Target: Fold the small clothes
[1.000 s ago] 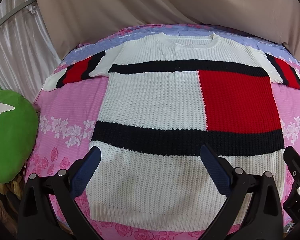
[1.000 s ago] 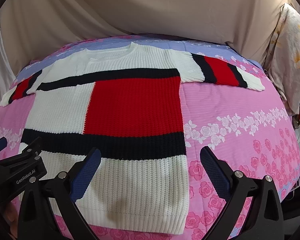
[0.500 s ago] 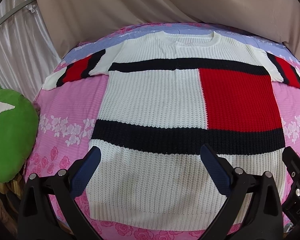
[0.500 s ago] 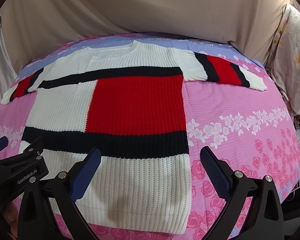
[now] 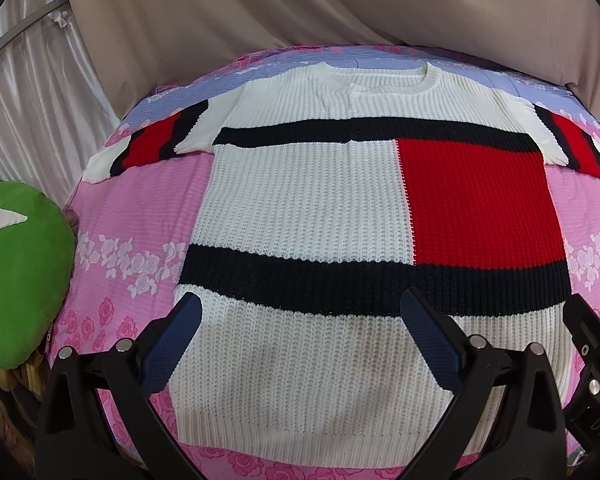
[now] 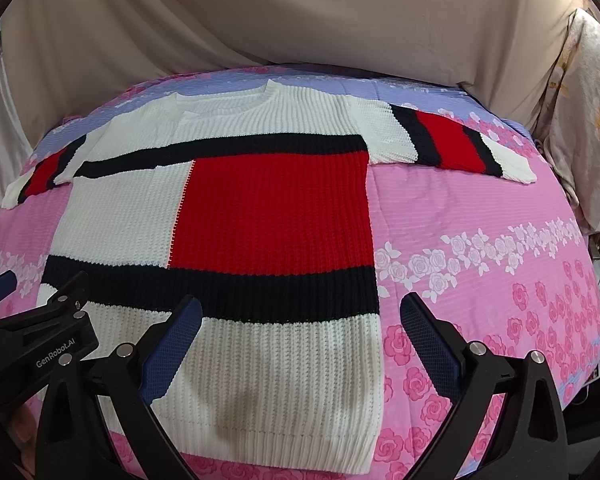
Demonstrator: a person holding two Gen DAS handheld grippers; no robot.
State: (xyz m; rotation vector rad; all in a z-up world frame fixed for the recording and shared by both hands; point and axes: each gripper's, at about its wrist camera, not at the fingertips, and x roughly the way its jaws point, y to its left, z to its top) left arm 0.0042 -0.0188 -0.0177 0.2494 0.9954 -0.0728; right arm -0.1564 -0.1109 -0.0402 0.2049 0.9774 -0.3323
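Note:
A white knit sweater [image 5: 300, 208] with navy bands and a red block lies flat, sleeves spread, on the pink floral bedsheet [image 5: 132, 208]; it also shows in the right wrist view [image 6: 268, 208]. My left gripper [image 5: 302, 308] is open and empty, hovering over the sweater's lower left part above the hem. My right gripper [image 6: 302, 308] is open and empty over the sweater's lower right corner. The left gripper's body [image 6: 40, 344] shows at the left of the right wrist view, and the right gripper's body [image 5: 592, 360] at the right of the left wrist view.
A green cushion [image 5: 20, 288] sits at the bed's left edge. A beige cloth [image 5: 300, 8] hangs behind the bed, with pale curtains [image 5: 28, 80] at left. A floral pillow or fabric [image 6: 584, 112] leans at the right edge.
Both grippers have eased slightly back and upward; the sweater sits a little lower in both views. Nothing was grasped and the sweater has not moved.

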